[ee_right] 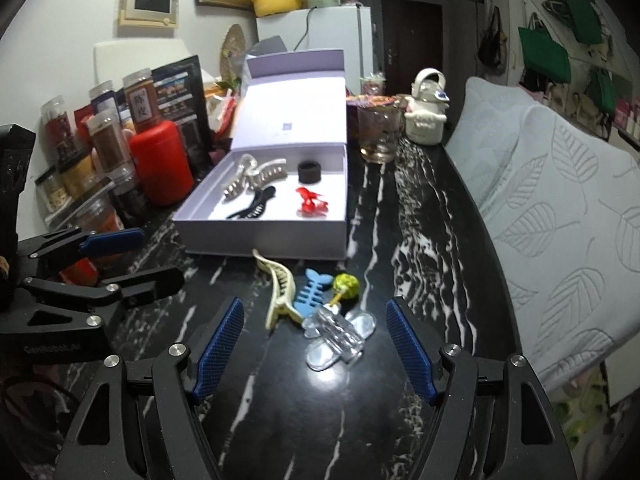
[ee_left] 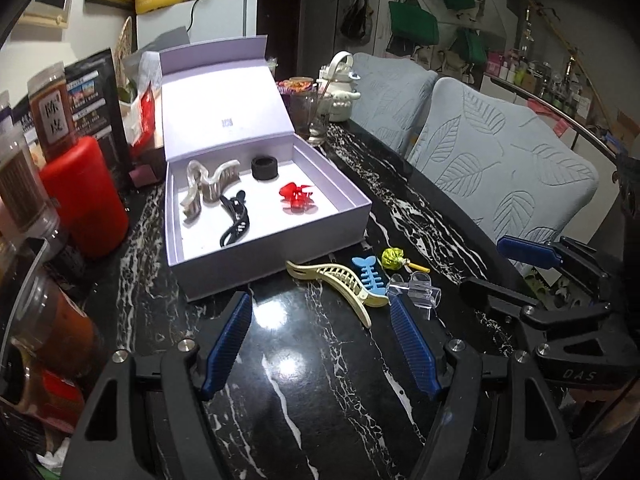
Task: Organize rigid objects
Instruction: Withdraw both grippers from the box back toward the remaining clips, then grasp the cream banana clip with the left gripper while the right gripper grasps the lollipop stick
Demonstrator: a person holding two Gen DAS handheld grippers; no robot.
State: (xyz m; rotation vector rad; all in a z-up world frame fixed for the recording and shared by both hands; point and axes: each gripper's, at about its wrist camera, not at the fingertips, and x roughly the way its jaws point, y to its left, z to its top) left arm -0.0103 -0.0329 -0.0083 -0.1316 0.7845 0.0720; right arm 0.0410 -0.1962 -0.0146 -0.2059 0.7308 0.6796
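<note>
Both claws were open and empty. Right gripper [ee_right: 316,350] was nearer the loose pile: clear plastic hair claw [ee_right: 334,338] lay dead ahead between its spread fingers, not touched, long axis running diagonally near-left to far-right. Just beyond it sat the blue fishbone clip [ee_right: 310,290], cream long banana clip [ee_right: 278,292] and yellow-green wrapped candy [ee_right: 345,283]. Left gripper [ee_left: 320,344] faced bare black marble table [ee_left: 304,392], pile off to its far right. Open lilac cardboard box [ee_right: 264,244] was far, front wall facing the pile, near-right floor free. Clear run over the wall.
</note>
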